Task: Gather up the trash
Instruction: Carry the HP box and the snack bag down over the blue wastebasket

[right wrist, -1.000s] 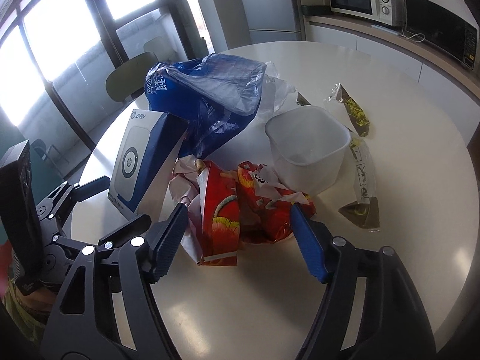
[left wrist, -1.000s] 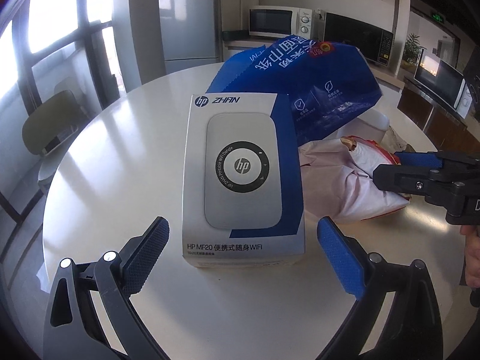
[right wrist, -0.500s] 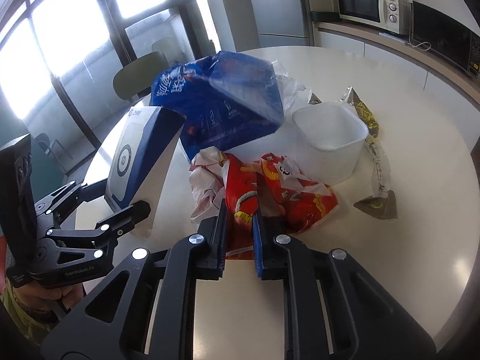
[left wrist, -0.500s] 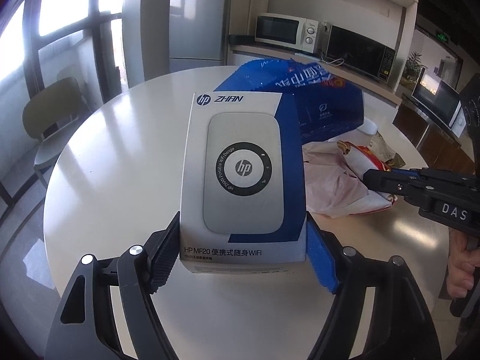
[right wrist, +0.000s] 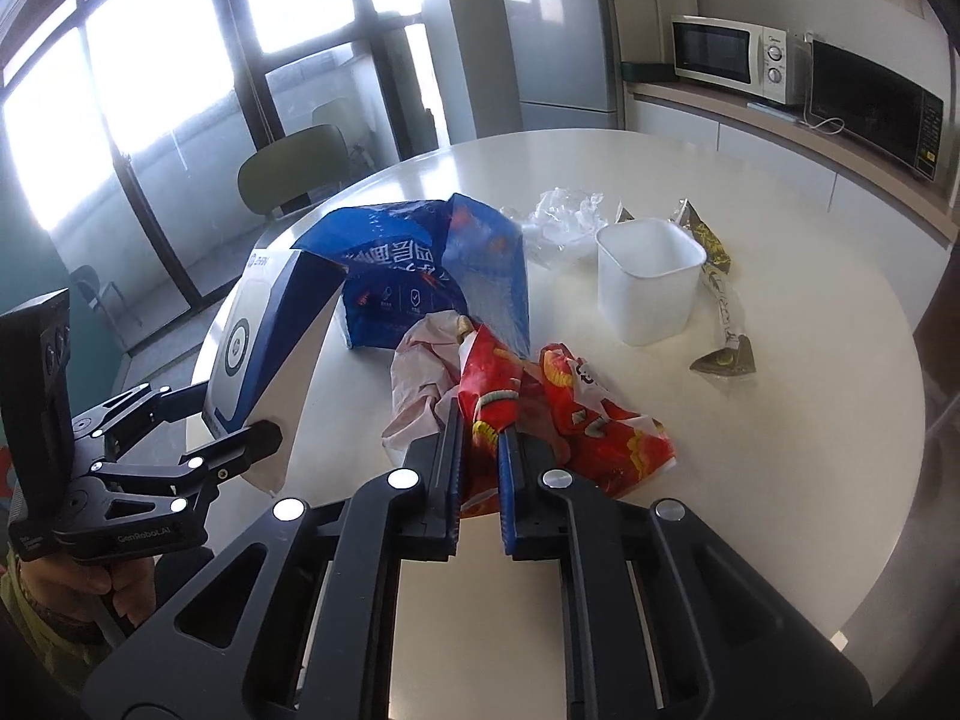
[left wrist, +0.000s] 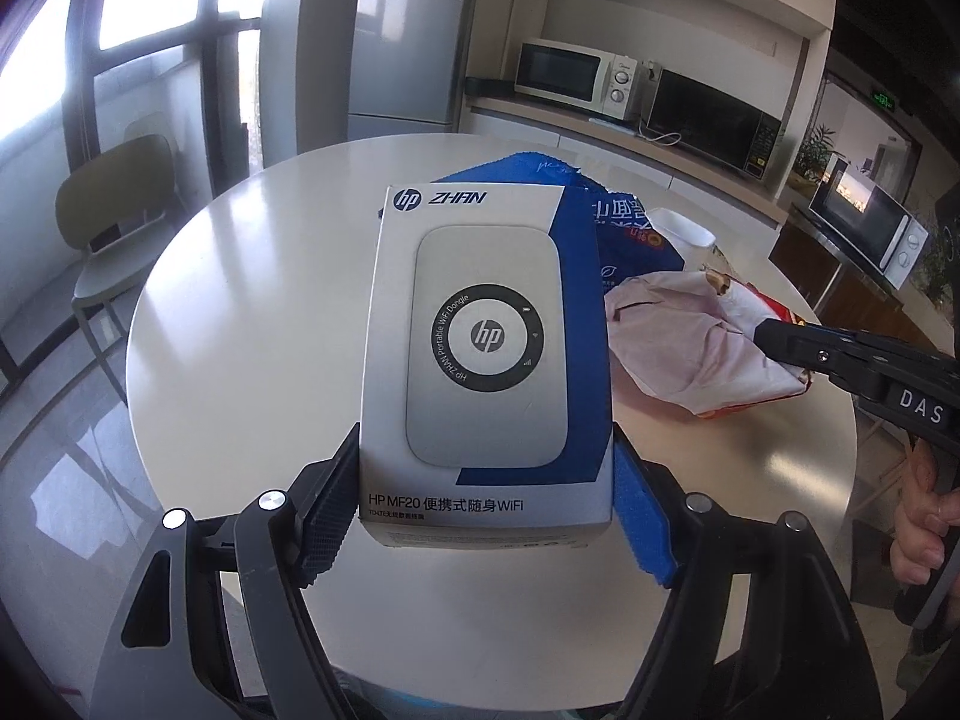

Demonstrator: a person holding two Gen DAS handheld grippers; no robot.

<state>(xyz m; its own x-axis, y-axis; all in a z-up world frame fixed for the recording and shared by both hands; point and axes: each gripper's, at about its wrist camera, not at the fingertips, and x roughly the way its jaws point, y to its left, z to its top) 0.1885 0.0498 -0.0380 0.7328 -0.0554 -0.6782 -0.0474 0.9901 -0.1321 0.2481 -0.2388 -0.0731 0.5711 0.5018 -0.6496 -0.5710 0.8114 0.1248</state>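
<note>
Trash: left gripper (left wrist: pixel 480 516) squeezes HP WiFi box (left wrist: pixel 486 354); right gripper (right wrist: pixel 480 462) pinched tight on red snack wrapper (right wrist: pixel 510 396), over round surface (right wrist: pixel 780 420).

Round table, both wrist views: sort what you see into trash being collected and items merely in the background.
Trash for the job:
HP box, in the left gripper
red snack bag, in the right gripper
blue bag
white tub
clear wrappers

Just there:
microwave
fridge
chair
</note>
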